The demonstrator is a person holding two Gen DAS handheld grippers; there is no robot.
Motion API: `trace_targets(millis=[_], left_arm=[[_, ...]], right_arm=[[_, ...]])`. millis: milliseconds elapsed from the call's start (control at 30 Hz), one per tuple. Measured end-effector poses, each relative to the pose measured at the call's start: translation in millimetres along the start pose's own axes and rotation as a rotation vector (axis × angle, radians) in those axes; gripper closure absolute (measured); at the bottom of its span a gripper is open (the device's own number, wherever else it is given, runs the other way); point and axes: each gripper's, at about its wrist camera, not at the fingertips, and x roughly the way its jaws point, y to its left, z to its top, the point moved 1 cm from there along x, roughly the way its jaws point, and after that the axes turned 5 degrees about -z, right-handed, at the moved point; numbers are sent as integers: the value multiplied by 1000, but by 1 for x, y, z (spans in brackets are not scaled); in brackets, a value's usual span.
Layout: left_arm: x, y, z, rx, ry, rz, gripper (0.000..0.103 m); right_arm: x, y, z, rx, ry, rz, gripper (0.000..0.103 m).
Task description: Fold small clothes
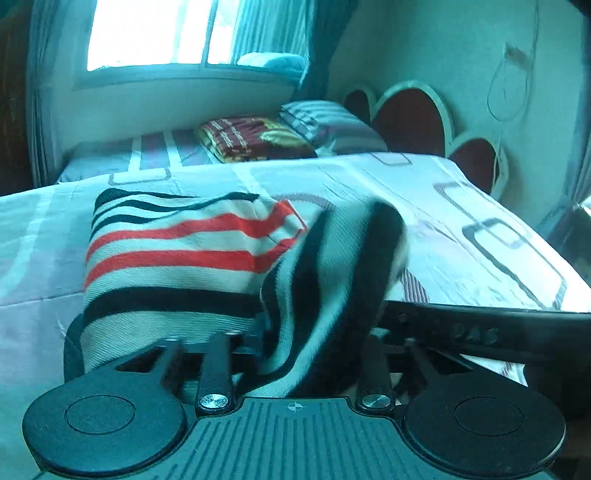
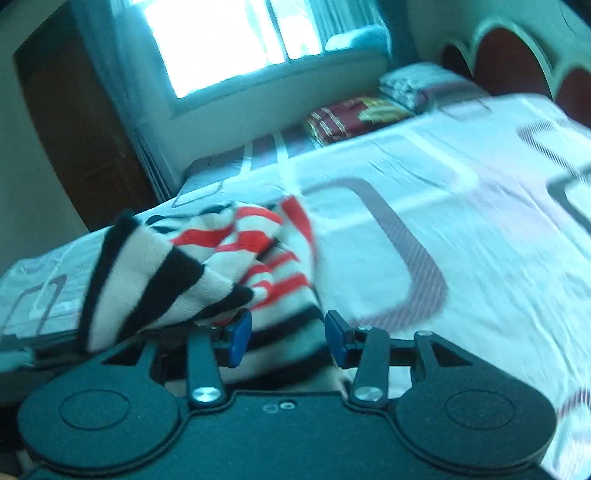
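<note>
Garment: your striped knit (image 1: 177, 254) lies bunched on the bedsheet (image 1: 461, 206), near its front edge.
Left claw (image 1: 299, 343): cloth drapes over your fingers and hides the tips; you cannot tell whether it grips.
Right claw (image 2: 288, 338): your blue pads (image 2: 240, 338) stand apart, pressing nothing; striped cloth lies between and beyond them.
Background: folded maroon blanket (image 1: 251, 138) beside a pillow (image 1: 328, 123), under the window (image 1: 147, 33).
</note>
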Motion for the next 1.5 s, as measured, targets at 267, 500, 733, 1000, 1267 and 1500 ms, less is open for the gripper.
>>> trace_targets(millis=[267,500,733,1000,1267,1500], left_arm=[[-65,-33,9,16,-59,-84,24],[-95,26,12,-104,-124,53,24],[-50,58,-23,-161,13,141,24],[-35,66,-34,-229,22,138,24],[-55,75,-8,-228,-85,204,24],[-14,63,-25,-173,20,230,24]], right_arm=[[-31,-27,11,104,-34,15,45],[-40,-24,23,240,11,177,30],[-6,11,2,243,157,260,22],[41,20,-3,290,170,218,69],[-9,37,43,75,-70,248,77],[36,-12,2,154,162,148,74]])
